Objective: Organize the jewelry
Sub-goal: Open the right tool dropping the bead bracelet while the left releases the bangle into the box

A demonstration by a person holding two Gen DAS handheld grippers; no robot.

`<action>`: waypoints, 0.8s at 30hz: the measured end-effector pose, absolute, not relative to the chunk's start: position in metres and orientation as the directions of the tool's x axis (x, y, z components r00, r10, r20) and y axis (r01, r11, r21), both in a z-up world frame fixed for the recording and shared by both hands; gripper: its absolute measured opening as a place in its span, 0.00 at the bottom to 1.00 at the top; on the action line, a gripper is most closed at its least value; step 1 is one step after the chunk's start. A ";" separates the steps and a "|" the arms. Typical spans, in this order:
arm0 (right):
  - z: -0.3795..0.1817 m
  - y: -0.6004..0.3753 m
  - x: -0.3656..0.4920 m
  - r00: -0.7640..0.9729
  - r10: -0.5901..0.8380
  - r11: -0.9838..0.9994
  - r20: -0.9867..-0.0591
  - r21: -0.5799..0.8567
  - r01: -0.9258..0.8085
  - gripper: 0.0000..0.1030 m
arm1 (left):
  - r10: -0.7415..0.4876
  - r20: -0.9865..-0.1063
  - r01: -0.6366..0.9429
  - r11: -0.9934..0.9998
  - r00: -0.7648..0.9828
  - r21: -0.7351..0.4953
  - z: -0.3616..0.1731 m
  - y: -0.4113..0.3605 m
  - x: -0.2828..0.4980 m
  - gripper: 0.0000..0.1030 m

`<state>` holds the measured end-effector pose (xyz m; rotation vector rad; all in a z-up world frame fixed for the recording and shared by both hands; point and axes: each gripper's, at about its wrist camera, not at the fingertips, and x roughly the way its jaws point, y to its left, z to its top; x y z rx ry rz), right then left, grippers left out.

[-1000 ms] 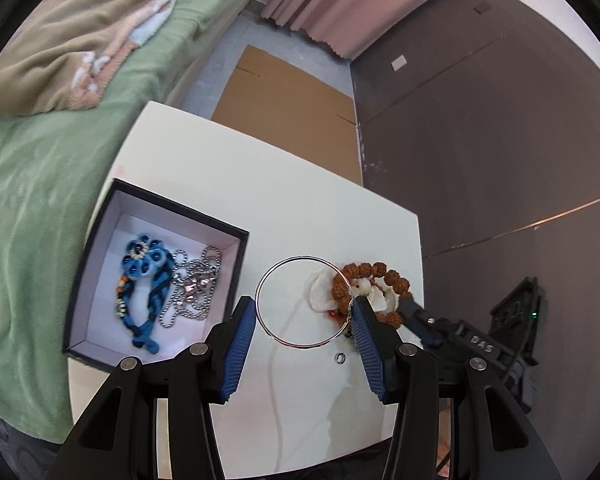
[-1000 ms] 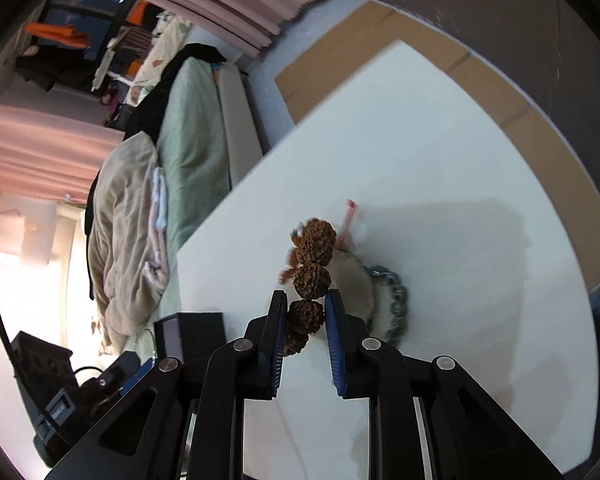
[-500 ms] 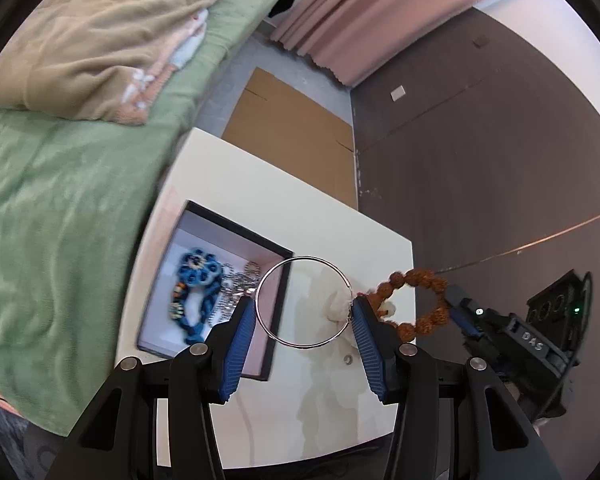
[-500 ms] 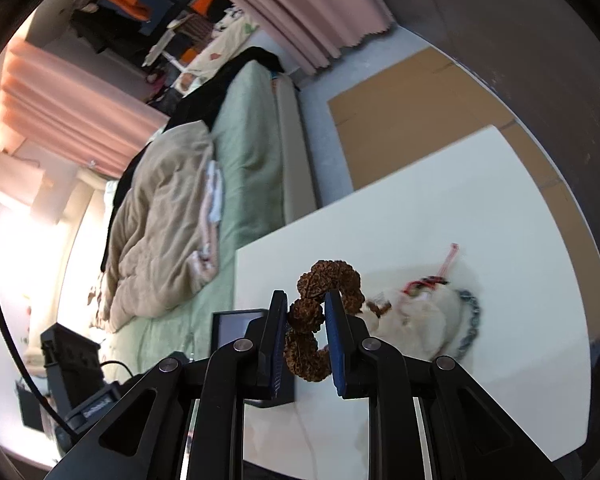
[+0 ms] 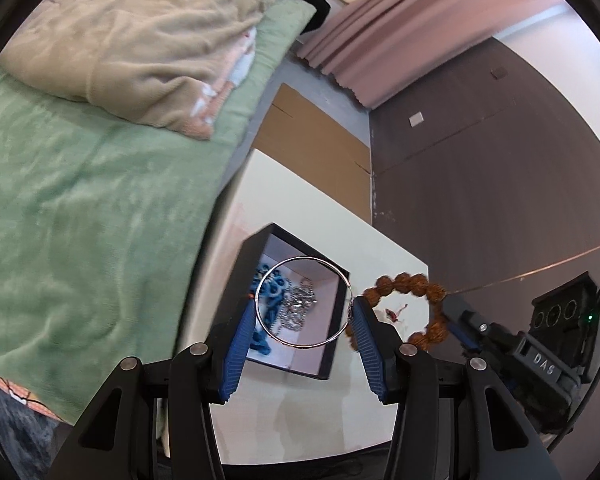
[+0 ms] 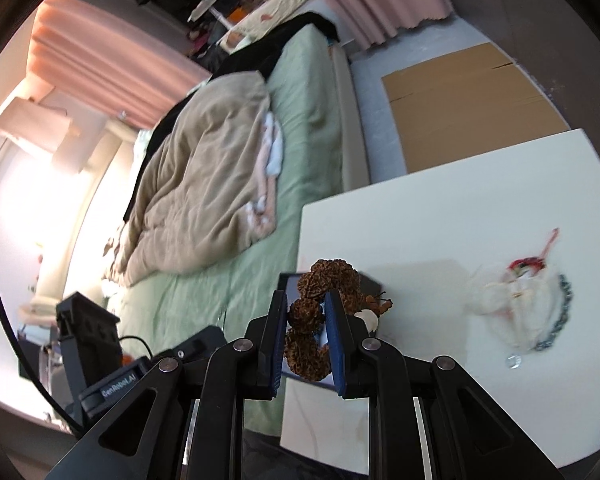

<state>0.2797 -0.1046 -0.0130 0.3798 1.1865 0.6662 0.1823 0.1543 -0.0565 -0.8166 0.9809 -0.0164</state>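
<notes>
My left gripper (image 5: 303, 312) is shut on a thin silver hoop bangle (image 5: 342, 280), held in the air above the black jewelry box (image 5: 332, 354). The white-lined box holds a blue braided bracelet (image 5: 271, 294) and a silver ball chain (image 5: 298, 308). My right gripper (image 6: 306, 310) is shut on a brown seed-bead bracelet (image 6: 302, 316), lifted above the table near the box (image 6: 290, 282); the bracelet also shows in the left wrist view (image 5: 422, 285). A white pouch with a red cord and a grey chain (image 6: 516, 308) lies on the white table (image 6: 440, 216).
A small silver ring (image 6: 514, 361) lies on the table by the pouch. A bed with a green sheet (image 5: 80, 208) and a beige blanket (image 5: 140, 40) runs along the table's left side. Cardboard (image 6: 468, 104) lies on the floor beyond.
Both grippers have risen from the table with their loads and moved left toward the box. The hoop now hangs over the box; the seed bracelet has left the pouch.
</notes>
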 end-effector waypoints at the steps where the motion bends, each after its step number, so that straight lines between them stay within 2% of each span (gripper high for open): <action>1: -0.015 -0.099 0.278 0.210 0.652 0.754 -0.729 0.594 -0.280 0.20 | -0.358 -0.730 -0.340 0.708 0.582 -0.619 -0.056 0.157 0.181 0.49; 7: -0.031 -0.072 0.278 0.141 0.633 0.762 -0.761 0.581 -0.287 0.21 | -0.349 -0.732 -0.348 0.707 0.585 -0.616 -0.056 0.166 0.176 0.49; 9: -0.034 -0.068 0.278 0.110 0.655 0.741 -0.747 0.608 -0.284 0.27 | -0.346 -0.734 -0.349 0.709 0.585 -0.613 -0.056 0.167 0.175 0.49; 10: -0.034 -0.068 0.278 0.110 0.658 0.739 -0.745 0.611 -0.284 0.30 | -0.345 -0.735 -0.350 0.710 0.584 -0.611 -0.056 0.167 0.175 0.49; 17: -0.026 -0.091 0.274 0.153 0.647 0.753 -0.747 0.594 -0.284 0.31 | -0.355 -0.745 -0.337 0.724 0.565 -0.602 -0.059 0.155 0.181 0.49; 21: -0.018 -0.114 0.273 0.198 0.632 0.769 -0.749 0.576 -0.277 0.48 | -0.367 -0.755 -0.320 0.741 0.544 -0.591 -0.062 0.138 0.192 0.49; 24: -0.015 -0.132 0.273 0.220 0.624 0.778 -0.750 0.570 -0.263 0.49 | -0.360 -0.768 -0.310 0.761 0.529 -0.570 -0.065 0.126 0.199 0.50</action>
